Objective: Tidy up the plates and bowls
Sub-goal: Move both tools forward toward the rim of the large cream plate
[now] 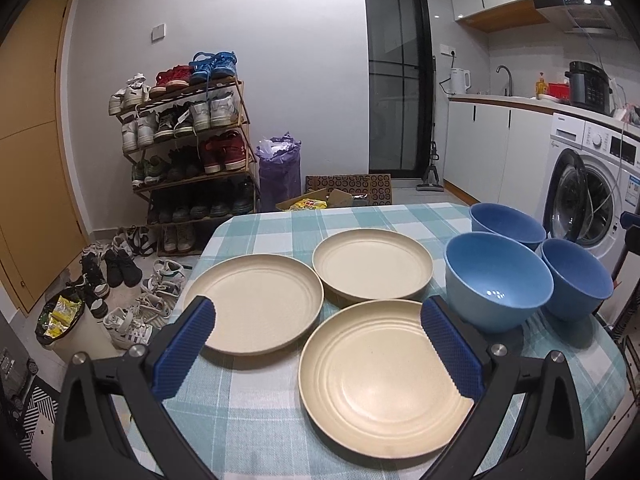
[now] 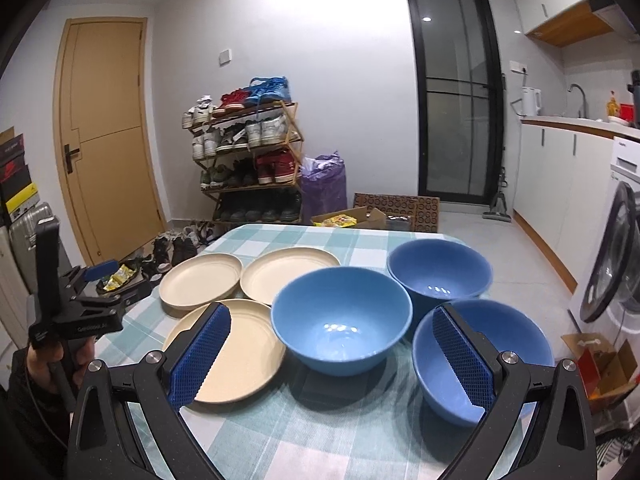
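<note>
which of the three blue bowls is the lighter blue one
The lighter blue round bowl is the one next to the cream plates; the two darker blue bowls sit on its far side from the plates.

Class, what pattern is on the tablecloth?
A teal-and-white check on the tablecloth, clearest in the right wrist view.

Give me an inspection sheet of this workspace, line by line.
Surface: table under a teal checked cloth.
Job's things: three cream plates lying flat, unstacked; three blue bowls upright, unstacked, beside them.
Clutter: nothing seen on the table.
Grippers: left gripper and right gripper both open, holding nothing.
Cables: nothing seen on the table.
Surroundings: shoe rack, washing machine, kitchen counter, yellow door.
</note>
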A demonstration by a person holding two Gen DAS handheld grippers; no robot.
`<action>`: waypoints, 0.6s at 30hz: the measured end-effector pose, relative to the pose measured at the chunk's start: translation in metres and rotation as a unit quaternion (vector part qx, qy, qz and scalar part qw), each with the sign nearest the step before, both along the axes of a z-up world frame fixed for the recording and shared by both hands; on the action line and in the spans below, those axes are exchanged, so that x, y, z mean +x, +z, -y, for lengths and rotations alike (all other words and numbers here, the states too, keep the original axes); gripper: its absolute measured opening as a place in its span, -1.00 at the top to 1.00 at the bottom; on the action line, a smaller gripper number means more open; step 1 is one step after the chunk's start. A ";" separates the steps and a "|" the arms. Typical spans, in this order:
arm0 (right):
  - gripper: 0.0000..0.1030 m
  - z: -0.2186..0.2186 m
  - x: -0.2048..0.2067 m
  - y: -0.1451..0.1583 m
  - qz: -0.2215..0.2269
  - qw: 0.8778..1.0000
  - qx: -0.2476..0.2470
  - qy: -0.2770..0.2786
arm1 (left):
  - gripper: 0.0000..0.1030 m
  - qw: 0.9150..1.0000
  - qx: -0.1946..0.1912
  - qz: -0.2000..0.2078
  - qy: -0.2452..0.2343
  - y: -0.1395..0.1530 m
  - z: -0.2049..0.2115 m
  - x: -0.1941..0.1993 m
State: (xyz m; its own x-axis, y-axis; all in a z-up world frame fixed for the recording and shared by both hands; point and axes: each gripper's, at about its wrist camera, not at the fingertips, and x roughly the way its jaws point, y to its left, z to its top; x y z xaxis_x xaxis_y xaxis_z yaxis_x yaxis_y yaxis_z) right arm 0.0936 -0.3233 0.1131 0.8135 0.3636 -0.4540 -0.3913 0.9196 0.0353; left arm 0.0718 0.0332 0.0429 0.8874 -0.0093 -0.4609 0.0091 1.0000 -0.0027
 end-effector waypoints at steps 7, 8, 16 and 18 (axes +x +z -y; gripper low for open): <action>-0.99 -0.007 0.017 0.027 0.005 1.000 0.002 0.022 | -1.00 1.000 -0.016 0.001 0.001 0.018 -0.005 0.021; -0.99 -0.009 0.020 0.032 0.005 1.000 0.001 0.025 | -1.00 1.000 -0.017 0.001 0.002 0.020 -0.006 0.025; -0.99 -0.020 0.054 0.058 -0.010 0.999 -0.004 0.040 | -1.00 1.000 -0.022 -0.009 -0.003 0.030 -0.008 0.052; -0.99 -0.023 0.062 0.063 -0.012 0.999 -0.008 0.044 | -1.00 1.000 -0.023 -0.013 -0.002 0.031 -0.008 0.059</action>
